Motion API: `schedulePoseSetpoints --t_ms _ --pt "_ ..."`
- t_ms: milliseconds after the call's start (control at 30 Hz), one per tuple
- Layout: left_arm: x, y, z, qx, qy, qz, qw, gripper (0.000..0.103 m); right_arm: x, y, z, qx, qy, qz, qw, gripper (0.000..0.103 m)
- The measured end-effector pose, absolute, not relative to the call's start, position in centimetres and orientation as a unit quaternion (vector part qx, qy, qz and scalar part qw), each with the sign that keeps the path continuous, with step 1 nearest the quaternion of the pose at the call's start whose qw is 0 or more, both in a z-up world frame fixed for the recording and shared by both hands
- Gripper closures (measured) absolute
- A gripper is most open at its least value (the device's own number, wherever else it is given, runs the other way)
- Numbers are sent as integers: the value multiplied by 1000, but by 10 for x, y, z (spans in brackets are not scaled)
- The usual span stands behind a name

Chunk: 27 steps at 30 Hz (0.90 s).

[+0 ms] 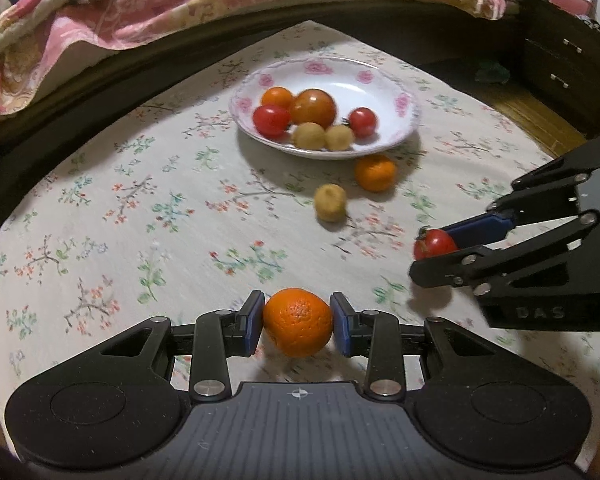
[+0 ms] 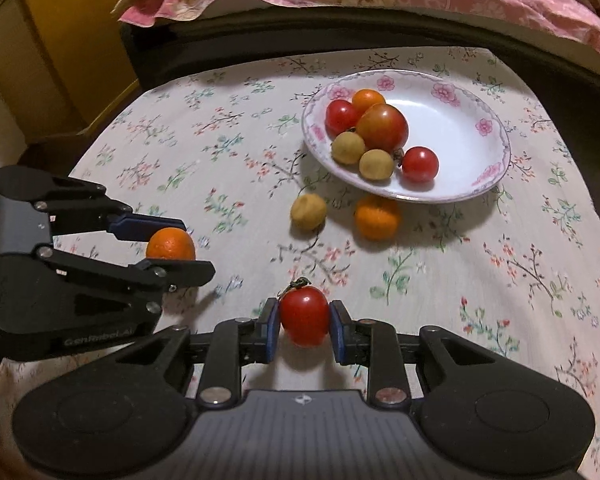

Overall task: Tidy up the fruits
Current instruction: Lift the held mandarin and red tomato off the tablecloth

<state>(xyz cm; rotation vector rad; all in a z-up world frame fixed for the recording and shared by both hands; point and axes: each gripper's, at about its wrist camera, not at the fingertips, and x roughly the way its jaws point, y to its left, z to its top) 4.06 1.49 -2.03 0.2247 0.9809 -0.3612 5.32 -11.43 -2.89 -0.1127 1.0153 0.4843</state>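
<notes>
My left claw (image 1: 298,322) clamps an orange (image 1: 298,320), my right claw (image 2: 304,322) clamps a tomato (image 2: 304,320), both above the surface (image 1: 140,220).

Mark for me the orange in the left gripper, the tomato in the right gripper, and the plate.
orange (image 1: 298,322), left wrist view, middle of its peel.
tomato (image 2: 304,316), right wrist view, centre of its red skin.
plate (image 2: 456,128), right wrist view, bare white inside.

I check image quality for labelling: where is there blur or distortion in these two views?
Left wrist view: fisheye bends the table edge; the tablecloth near the held orange is smeared. Right wrist view: the same curving; the held tomato looks sharp and the plate readable.
</notes>
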Motion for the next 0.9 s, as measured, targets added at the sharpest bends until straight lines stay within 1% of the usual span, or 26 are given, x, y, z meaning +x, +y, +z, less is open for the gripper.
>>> schedulePoseSetpoints --t_ms 200,433,633,800,900 --pt "27 6 -36 131 481 -180 848 58 42 -111 -42 -78 486 209 845 74" --pt "26 5 -36 142 475 -188 848 57 42 -109 -45 -90 479 208 848 74" --pt "26 7 -36 141 475 -185 848 50 44 -107 -45 -94 479 211 847 73" --pt "26 7 -36 142 475 -185 849 51 44 -105 -45 -100 479 210 846 73" --pt "25 7 -35 139 476 -187 848 54 44 -104 -44 -102 479 209 846 73"
